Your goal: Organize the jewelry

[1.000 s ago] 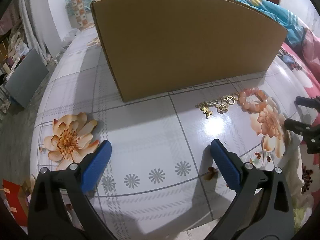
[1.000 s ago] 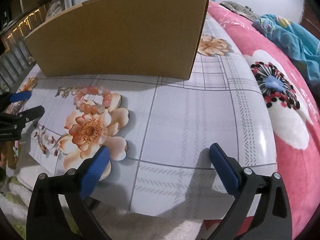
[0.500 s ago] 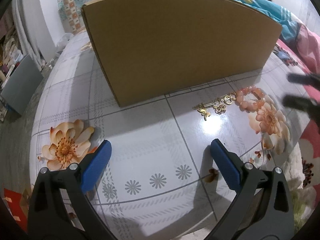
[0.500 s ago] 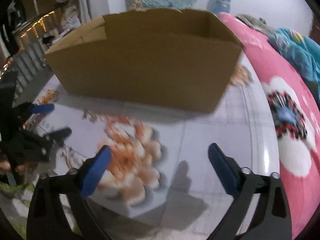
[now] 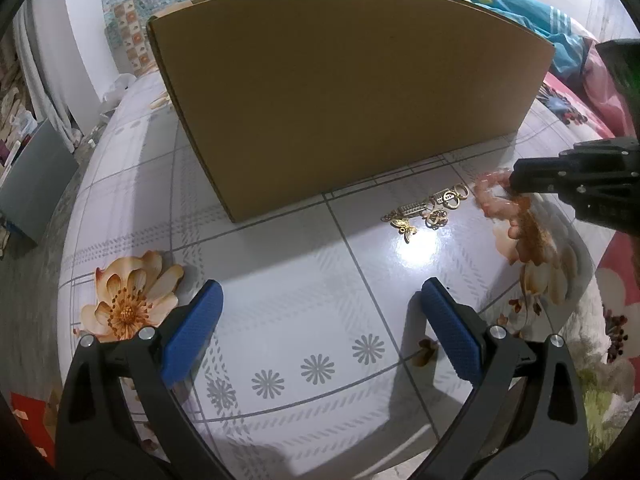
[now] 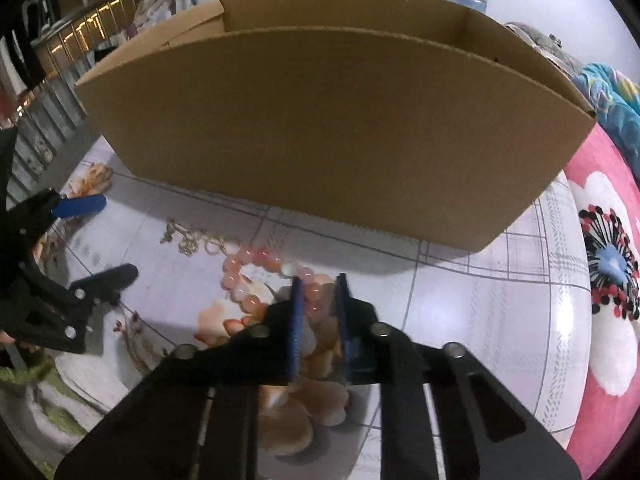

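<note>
A pink bead bracelet (image 6: 240,276) lies on the flower-printed table (image 5: 280,272) before a big open cardboard box (image 6: 332,128). My right gripper (image 6: 318,280) points down at it, its jaws closing, and the blue pads press on the bracelet's near beads. In the left wrist view the same gripper (image 5: 516,180) reaches in from the right onto the bracelet (image 5: 490,196). Gold charms on a chain (image 5: 424,216) lie just left of the beads. My left gripper (image 5: 320,290) hovers open over bare table, nothing between its fingers.
The cardboard box (image 5: 344,92) fills the far half of the table. A pink flowered blanket (image 6: 608,280) lies off the table's right edge, with a blue cloth (image 5: 520,12) behind. The left gripper (image 6: 108,238) stands left of the charms (image 6: 192,238).
My right gripper moved left and forward over the bracelet, and its jaws went from wide open to closed on the beads. The left gripper barely shifted.
</note>
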Motion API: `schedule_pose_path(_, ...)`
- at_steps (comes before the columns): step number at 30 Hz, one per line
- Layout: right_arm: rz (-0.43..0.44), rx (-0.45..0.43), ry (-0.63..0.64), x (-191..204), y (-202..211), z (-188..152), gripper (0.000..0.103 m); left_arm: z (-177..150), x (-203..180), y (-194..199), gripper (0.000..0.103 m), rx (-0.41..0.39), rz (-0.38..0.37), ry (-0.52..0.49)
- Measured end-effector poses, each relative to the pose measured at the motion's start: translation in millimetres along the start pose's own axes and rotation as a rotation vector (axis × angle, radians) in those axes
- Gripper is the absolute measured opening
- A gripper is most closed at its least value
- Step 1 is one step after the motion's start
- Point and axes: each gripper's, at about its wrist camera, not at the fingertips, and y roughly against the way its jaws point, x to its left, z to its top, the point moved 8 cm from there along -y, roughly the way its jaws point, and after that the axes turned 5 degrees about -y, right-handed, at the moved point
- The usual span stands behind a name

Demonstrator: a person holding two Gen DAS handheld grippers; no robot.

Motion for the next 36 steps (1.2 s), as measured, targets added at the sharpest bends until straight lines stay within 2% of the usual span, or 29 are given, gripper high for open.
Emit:
schedule_pose_path(8, -0.098, -0.044, -0.126, -45, 15, -7, 0.011, -1, -1, 1, 0.096, -0.018, -0.007, -0.014)
schedule_pose_path(13, -0.006, -0.179, -0.162, -37, 45, 5, 0.014, -1, -1, 1, 0.096, -0.025, -0.013, -0.023)
schedule_pose_path(15, 0.052, -0.201, -0.123, -17, 48, 7, 0.015, -1, -2, 2, 0.096, -0.023, -0.012, -0.019)
schedule_pose_path(18, 0.117, -0.189, -0.076, 4, 40, 7, 0.015, 2, -4, 3, 0.093, -0.041, -0.014, -0.012)
schedule_pose_path(20, 0.147, -0.163, -0.047, 22, 29, 3, 0.015, 4, -9, 6, 0.080, -0.059, -0.020, -0.028)
schedule_pose_path(21, 0.147, -0.156, -0.035, 29, 25, 0, 0.015, 7, -12, 7, 0.070, -0.068, -0.012, -0.045)
schedule_pose_path(23, 0.173, -0.142, -0.026, 43, 17, -2, 0.015, 11, -18, 7, 0.062, -0.072, -0.007, -0.063)
schedule_pose_path(24, 0.191, -0.138, -0.028, 44, 13, 1, 0.015, 14, -20, 6, 0.053, -0.075, -0.006, -0.070)
schedule_pose_path(26, 0.216, -0.135, -0.033, 51, 10, -1, 0.015, 22, -22, 5, 0.051, -0.089, -0.004, -0.080)
schedule_pose_path(29, 0.230, -0.139, -0.035, 55, 6, -1, 0.015, 34, -29, 2, 0.042, -0.107, 0.002, -0.099)
schedule_pose_path(31, 0.239, -0.151, -0.036, 53, 4, 3, 0.015, 38, -34, -2, 0.029, -0.105, -0.010, -0.111)
schedule_pose_path(34, 0.272, -0.161, -0.024, 57, -2, 9, 0.015, 41, -44, -8, 0.016, -0.106, -0.032, -0.123)
schedule_pose_path(36, 0.283, -0.166, 0.001, 64, -7, 12, 0.015, 42, -48, -8, 0.012, -0.107, -0.037, -0.135)
